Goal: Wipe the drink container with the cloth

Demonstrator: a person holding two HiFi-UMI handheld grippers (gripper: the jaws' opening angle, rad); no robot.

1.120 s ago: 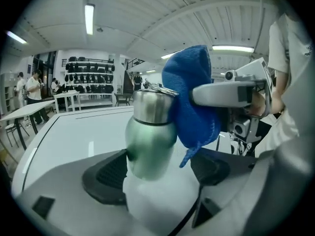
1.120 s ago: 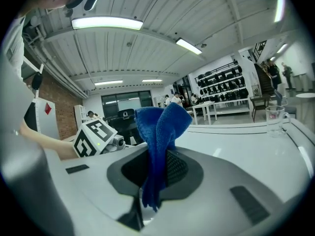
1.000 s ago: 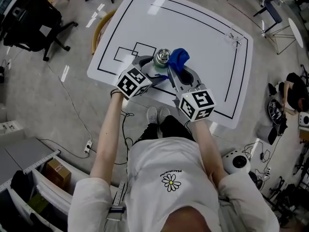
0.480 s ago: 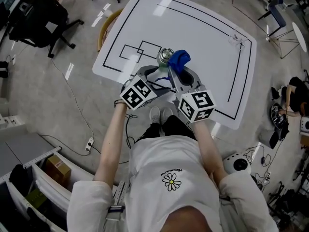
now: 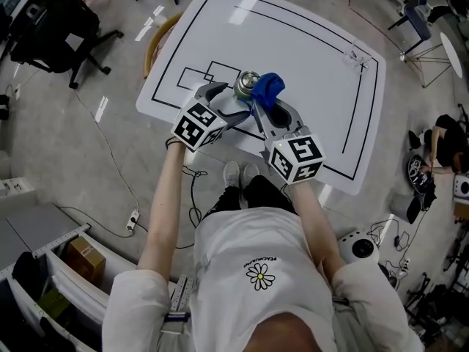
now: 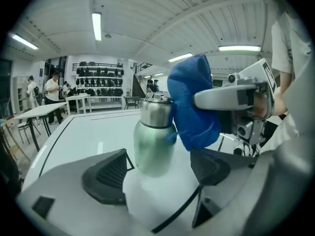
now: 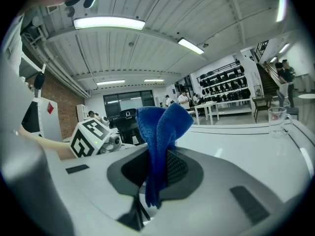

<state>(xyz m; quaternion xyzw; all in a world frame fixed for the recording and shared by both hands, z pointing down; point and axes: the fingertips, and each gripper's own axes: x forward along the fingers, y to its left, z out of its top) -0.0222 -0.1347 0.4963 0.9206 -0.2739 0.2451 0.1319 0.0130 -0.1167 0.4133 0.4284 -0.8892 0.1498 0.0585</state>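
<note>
- A person in a white T-shirt (image 5: 256, 270) fills the bottom of the head view, both forearms reaching up the frame.
- The right gripper (image 5: 265, 110), just right of centre, has its jaws clamped together on a blue terry cloth (image 7: 160, 132), which stands bunched above them.
- The left gripper (image 6: 157, 168), left of centre, has its jaws apart; a pale green metal drink bottle with a steel cap (image 6: 153, 136) stands upright between the pads, with a gap showing at the right-hand pad.
- The cloth lies against the bottle's upper right side.
- Both stand on a white table with black lines (image 5: 308, 57), near its lower edge.
- A clear glass (image 5: 357, 57) stands at the table's upper right corner.
- A black office chair (image 5: 51, 28) stands on the floor at upper left.
</note>
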